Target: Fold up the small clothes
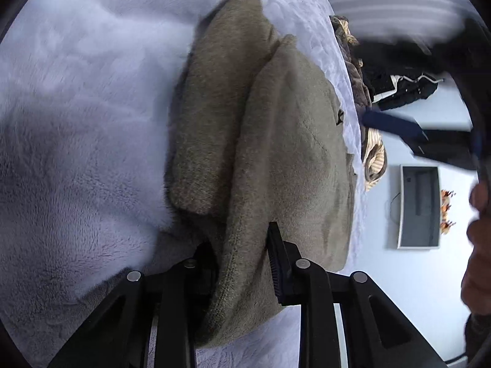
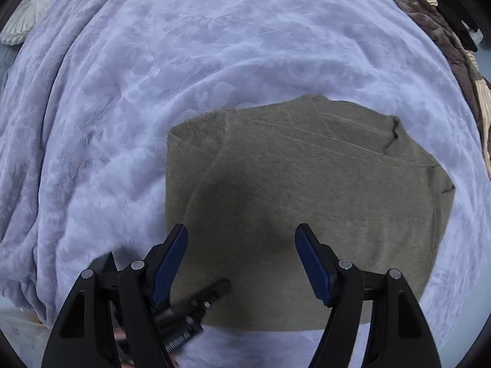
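Note:
An olive-green knit garment (image 2: 307, 190) lies folded flat on a lilac plush blanket (image 2: 153, 61). In the left wrist view the garment (image 1: 276, 141) rises in thick folds, and my left gripper (image 1: 242, 245) is shut on its near edge, lifting that edge off the blanket (image 1: 76, 122). My right gripper (image 2: 241, 245) is open and empty, hovering just above the garment's near part. The left gripper shows blurred under the right one's left finger (image 2: 196, 303).
A pile of brown and striped clothes (image 2: 454, 40) lies at the blanket's far right edge, also in the left wrist view (image 1: 368, 141). A white pillow (image 2: 30, 15) sits far left. A wall monitor (image 1: 419, 207) and dark hanging clothes (image 1: 399, 89) show beyond the bed.

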